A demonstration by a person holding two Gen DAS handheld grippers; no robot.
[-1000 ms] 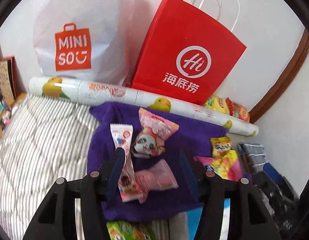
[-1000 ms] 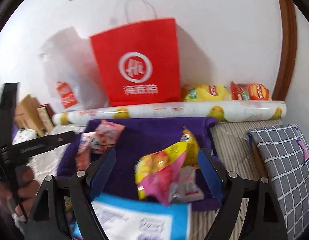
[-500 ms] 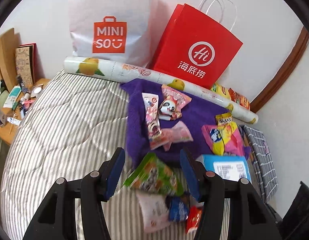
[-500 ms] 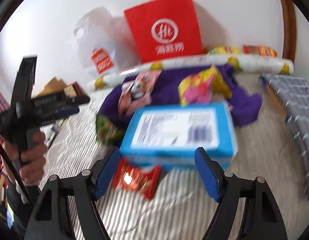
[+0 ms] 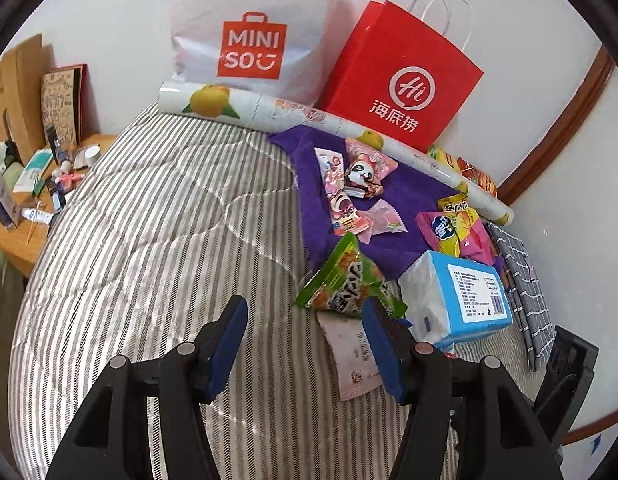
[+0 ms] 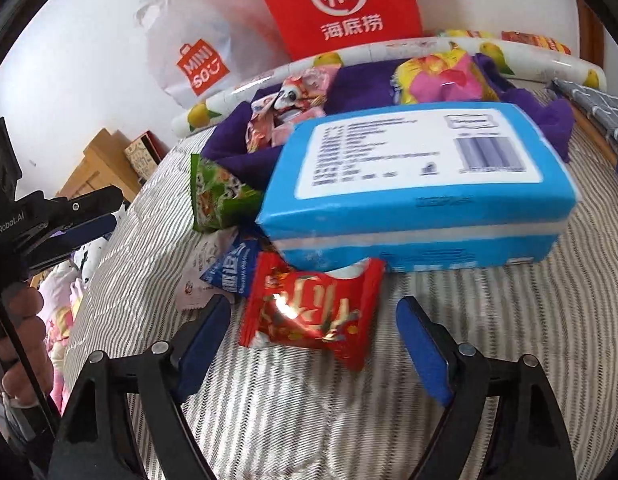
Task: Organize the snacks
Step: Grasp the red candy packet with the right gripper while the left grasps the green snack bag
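Note:
On a striped quilt [image 5: 149, 216] lies a purple towel [image 5: 413, 196] with pink snack packets [image 5: 349, 184] and a yellow-pink bag [image 5: 457, 232] on it. In front of it lie a green snack bag [image 5: 345, 276], a white sachet [image 5: 349, 356] and a blue tissue pack [image 6: 421, 176]. My left gripper [image 5: 305, 320] hovers over bare quilt, jaws opening, nothing between them; its right finger covers the sachet's edge. My right gripper [image 6: 313, 320] is low over a red snack packet [image 6: 309, 304] that lies between its opening jaws, pads clear of it. A small blue packet [image 6: 233, 272] lies beside it.
A red paper bag [image 5: 397, 80], a white Miniso bag [image 5: 253, 32] and a fruit-print roll [image 5: 269, 108] line the wall. A cluttered wooden side table [image 5: 33, 208] stands left; a grey checked cloth [image 5: 525, 280] lies right. A hand [image 6: 21, 320] holds the left gripper.
The left gripper drew back from the purple towel to the near quilt. The right gripper came down and forward past the tissue pack; the red packet now lies between its wider jaws.

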